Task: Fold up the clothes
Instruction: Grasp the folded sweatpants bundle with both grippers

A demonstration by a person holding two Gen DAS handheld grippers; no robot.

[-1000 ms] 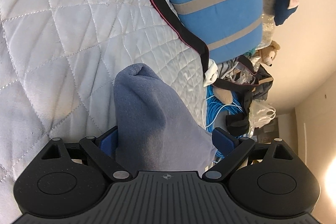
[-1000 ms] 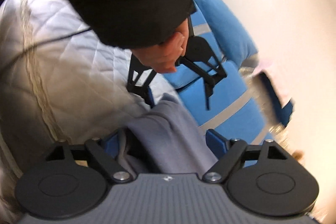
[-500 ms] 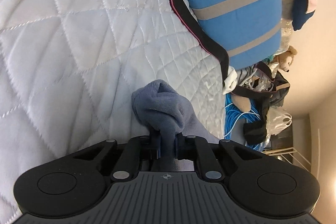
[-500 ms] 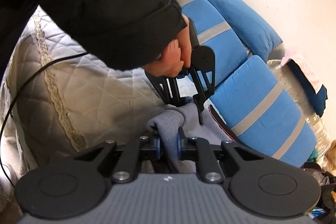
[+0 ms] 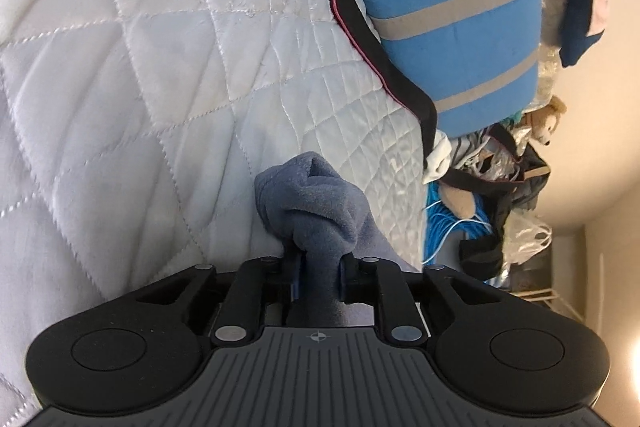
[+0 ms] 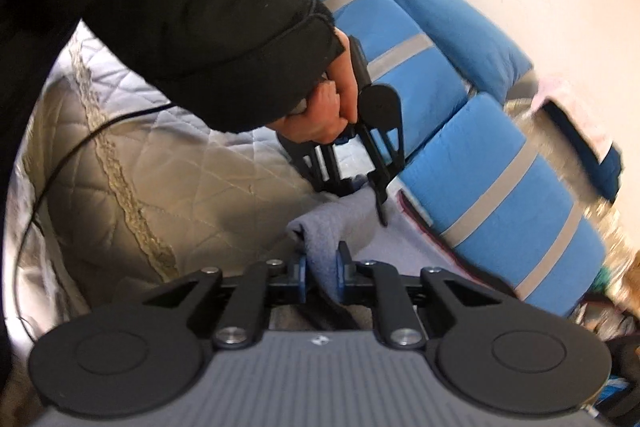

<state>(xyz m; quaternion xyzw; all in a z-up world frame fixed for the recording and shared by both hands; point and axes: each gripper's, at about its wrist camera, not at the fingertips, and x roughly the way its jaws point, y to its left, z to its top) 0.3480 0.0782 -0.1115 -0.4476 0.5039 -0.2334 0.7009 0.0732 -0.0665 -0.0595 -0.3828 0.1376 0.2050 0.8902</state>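
A second ago both sets of jaws stood wide around the grey fleece garment (image 5: 320, 203); now the left gripper (image 5: 319, 269) and the right gripper (image 6: 321, 267) have each pinched a bunched fold of it. The left one has drawn its fold into a tight knot over the white quilted bed (image 5: 160, 67).

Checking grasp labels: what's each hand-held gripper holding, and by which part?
Both are shut on the grey-blue fleece garment: left hand-held gripper pinches a bunched edge, right hand-held gripper a folded edge.

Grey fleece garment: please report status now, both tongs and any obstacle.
Left tongs shut on grey fleece garment. Right tongs shut on it too. Blue cushion close beside; nothing blocking.
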